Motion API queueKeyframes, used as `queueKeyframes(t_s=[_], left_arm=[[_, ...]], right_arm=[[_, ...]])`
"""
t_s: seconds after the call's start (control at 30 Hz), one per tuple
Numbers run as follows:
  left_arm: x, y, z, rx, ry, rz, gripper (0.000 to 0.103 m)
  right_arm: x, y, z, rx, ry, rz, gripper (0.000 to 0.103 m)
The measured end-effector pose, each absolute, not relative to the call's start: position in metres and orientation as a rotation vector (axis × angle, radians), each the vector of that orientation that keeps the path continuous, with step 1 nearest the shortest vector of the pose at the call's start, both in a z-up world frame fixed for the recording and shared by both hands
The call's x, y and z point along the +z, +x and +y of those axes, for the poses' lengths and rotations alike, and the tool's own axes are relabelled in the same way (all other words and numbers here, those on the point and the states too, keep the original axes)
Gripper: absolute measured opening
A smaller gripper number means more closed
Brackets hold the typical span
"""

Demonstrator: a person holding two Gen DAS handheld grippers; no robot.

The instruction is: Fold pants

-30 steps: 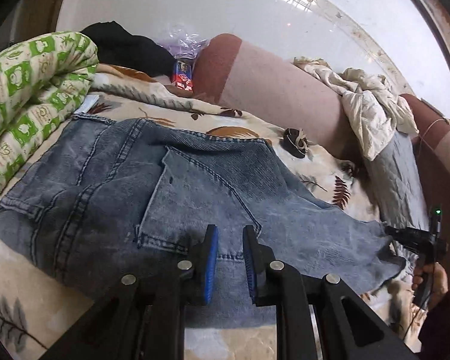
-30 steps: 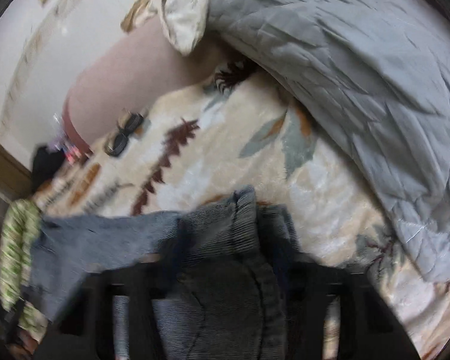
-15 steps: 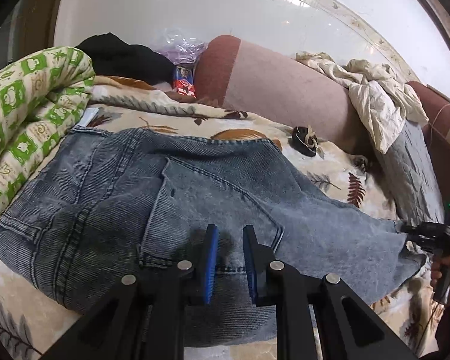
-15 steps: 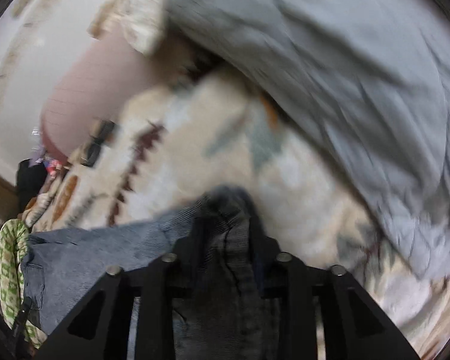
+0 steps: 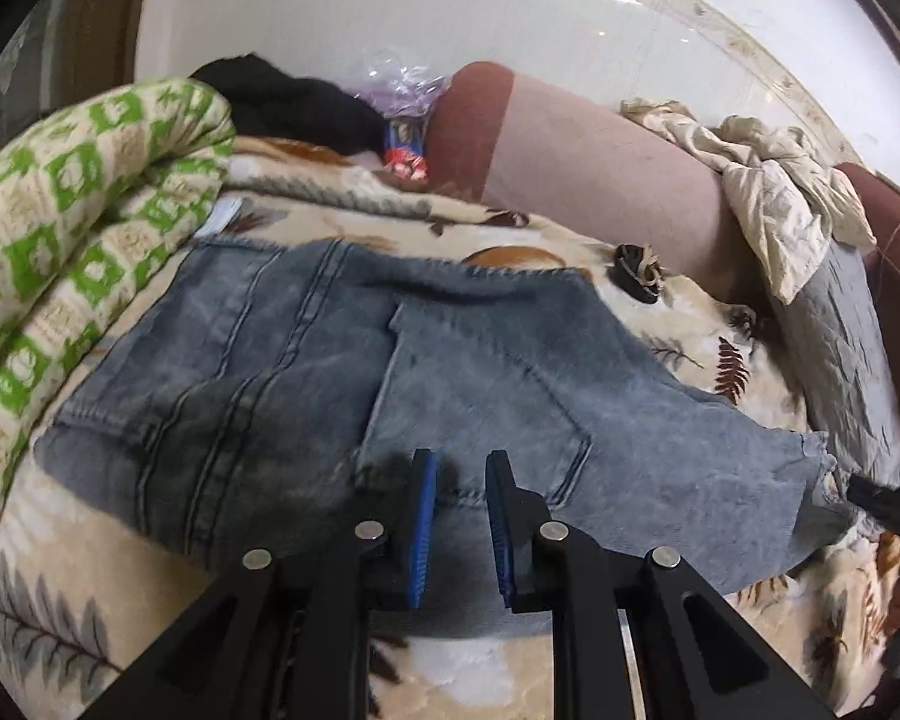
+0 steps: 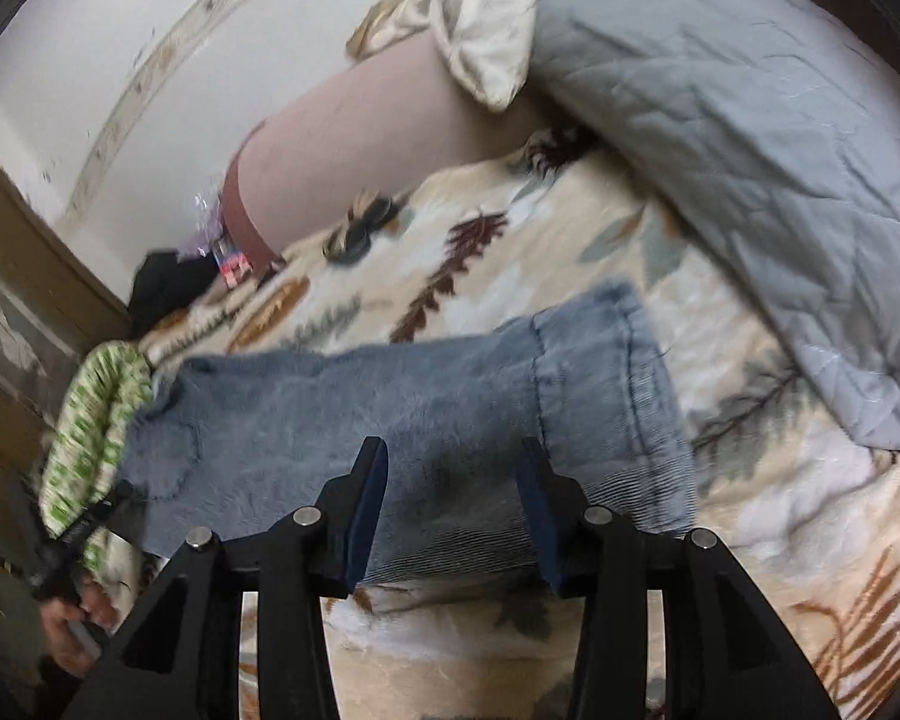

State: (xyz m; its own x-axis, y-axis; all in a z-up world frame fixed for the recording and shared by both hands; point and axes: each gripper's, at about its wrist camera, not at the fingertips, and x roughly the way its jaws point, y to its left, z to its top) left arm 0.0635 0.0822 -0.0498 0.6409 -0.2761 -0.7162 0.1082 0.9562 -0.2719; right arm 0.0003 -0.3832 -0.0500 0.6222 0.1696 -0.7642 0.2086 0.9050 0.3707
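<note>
Blue denim pants [image 5: 342,378] lie flat on a cream leaf-print blanket [image 5: 90,564], waist at the left, legs running right. My left gripper [image 5: 459,516] hovers over the back pocket near the pants' near edge, its blue pads a small gap apart with nothing between them. In the right wrist view the leg hem [image 6: 618,396] lies flat on the blanket [image 6: 750,570]. My right gripper [image 6: 450,492] is open and empty just above the leg end. It also shows at the right edge of the left wrist view [image 5: 882,504].
A rolled green-and-cream quilt [image 5: 72,228] lies left of the waist. A pink bolster [image 5: 594,180] with a crumpled cream cloth [image 5: 774,192] lies behind. A grey quilt [image 6: 750,120] is at the right. A small dark hair tie [image 5: 636,276] and black clothing [image 5: 288,102] lie at the back.
My right gripper was shut on the leg hem, holding it lifted; now it is open and the hem lies flat. The left gripper has barely moved.
</note>
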Motion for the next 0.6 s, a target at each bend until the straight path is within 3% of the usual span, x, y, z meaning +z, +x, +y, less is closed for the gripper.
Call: queueKeyframes(t_s=[0.2, 0.53, 0.6], left_arm=[[-0.072, 0.068, 0.106, -0.133, -0.191, 0.89, 0.02], [-0.088, 0.087, 0.132, -0.075, -0.228, 0.878, 0.021], [-0.084, 0.086, 0.131, -0.076, -0.223, 0.865, 0.02]], right_arm=[[-0.093, -0.001, -0.382, -0.096, 0.358, 1.093, 0.041], [-0.09, -0.016, -0.372, -0.15, 0.293, 1.175, 0.04], [-0.077, -0.006, -0.361, -0.164, 0.247, 1.169, 0.044]])
